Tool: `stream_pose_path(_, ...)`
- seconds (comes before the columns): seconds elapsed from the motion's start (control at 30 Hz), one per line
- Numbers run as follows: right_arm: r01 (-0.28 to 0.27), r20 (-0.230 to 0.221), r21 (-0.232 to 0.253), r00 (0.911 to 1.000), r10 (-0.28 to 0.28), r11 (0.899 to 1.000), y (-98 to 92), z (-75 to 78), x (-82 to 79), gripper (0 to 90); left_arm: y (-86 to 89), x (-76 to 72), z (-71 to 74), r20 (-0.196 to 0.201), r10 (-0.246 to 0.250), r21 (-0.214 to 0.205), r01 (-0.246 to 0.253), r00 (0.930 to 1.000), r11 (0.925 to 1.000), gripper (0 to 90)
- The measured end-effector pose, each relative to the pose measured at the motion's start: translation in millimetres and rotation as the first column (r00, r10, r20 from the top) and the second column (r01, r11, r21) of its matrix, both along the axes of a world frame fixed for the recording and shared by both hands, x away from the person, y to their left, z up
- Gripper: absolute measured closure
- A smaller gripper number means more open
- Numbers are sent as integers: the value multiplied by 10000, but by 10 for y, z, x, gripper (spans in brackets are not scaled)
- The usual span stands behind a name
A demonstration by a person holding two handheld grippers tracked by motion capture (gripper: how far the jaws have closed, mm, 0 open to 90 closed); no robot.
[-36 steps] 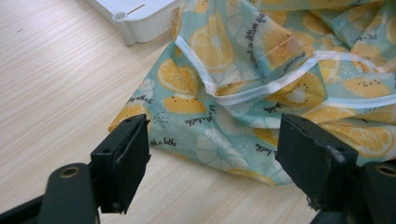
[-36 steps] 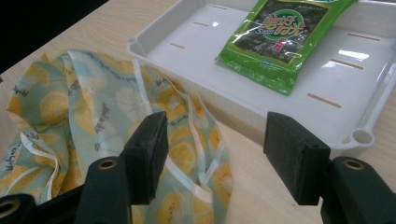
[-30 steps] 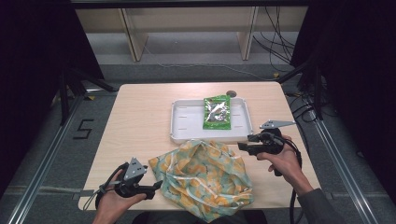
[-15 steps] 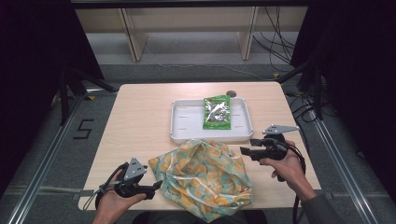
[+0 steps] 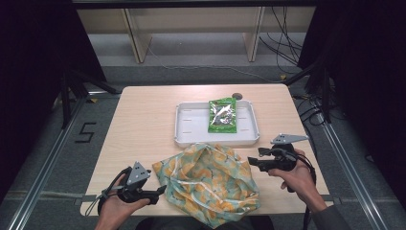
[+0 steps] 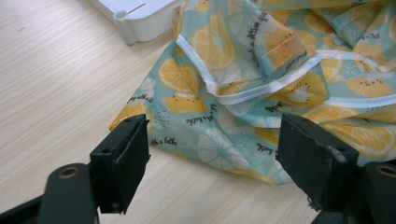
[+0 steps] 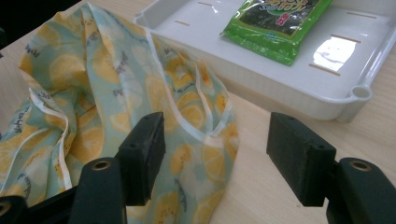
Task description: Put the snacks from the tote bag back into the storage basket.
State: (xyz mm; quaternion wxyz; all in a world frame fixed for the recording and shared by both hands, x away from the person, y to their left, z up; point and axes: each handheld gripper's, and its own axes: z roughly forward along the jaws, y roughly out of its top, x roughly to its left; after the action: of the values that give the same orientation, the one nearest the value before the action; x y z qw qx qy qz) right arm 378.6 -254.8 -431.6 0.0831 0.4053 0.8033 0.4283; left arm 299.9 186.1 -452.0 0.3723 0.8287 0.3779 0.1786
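Note:
A crumpled cloth bag point(image 5: 210, 179) with a lemon print and white straps lies at the table's front middle. My left gripper point(image 5: 159, 191) sits at its left edge, open, jaws aimed at a corner of the bag point(image 6: 219, 121). My right gripper point(image 5: 252, 162) hovers at the bag's right edge, open, with the bag's rim point(image 7: 140, 112) just ahead of its jaws. Behind the bag a white tray point(image 5: 191, 129) holds a green snack packet point(image 5: 222, 115), which shows again as the packet point(image 7: 275, 25) in the right gripper view.
A small dark round object point(image 5: 236, 95) lies behind the tray. Bare wooden table point(image 5: 139, 124) spreads left of the tray. Metal rails point(image 5: 43, 177) frame the table, and cables point(image 5: 287, 43) lie on the floor beyond.
My right gripper has moved nearer and slightly down towards the bag's right edge. The left gripper and the bag have stayed put.

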Motion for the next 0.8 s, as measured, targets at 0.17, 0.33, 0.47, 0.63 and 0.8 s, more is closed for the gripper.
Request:
stream_pose_path(0.17,52,-149,-62,9999,-53,10000,-53,-31,-72,374,-1,-1,0,-10,-4,-1,4,10000,10000,245)
stream_pose_path(0.33,172,-222,48,9996,-171,9998,-86,-54,-154,369,-2,0,-1,-23,9,-4,-9,10000,10000,245)
stream_pose_path(0.47,-11,-167,-60,9999,10,10000,-106,-81,-227,360,2,5,5,34,-81,136,81,10000,9999,245)
stream_pose_path(0.63,166,-229,-172,9996,-170,9997,-105,-100,-331,349,6,0,7,-41,31,161,-30,10000,9999,245)
stream_pose_path(0.8,170,-244,-201,9996,-174,9997,-137,-117,-399,345,4,2,6,-28,-32,172,32,10000,9998,245)
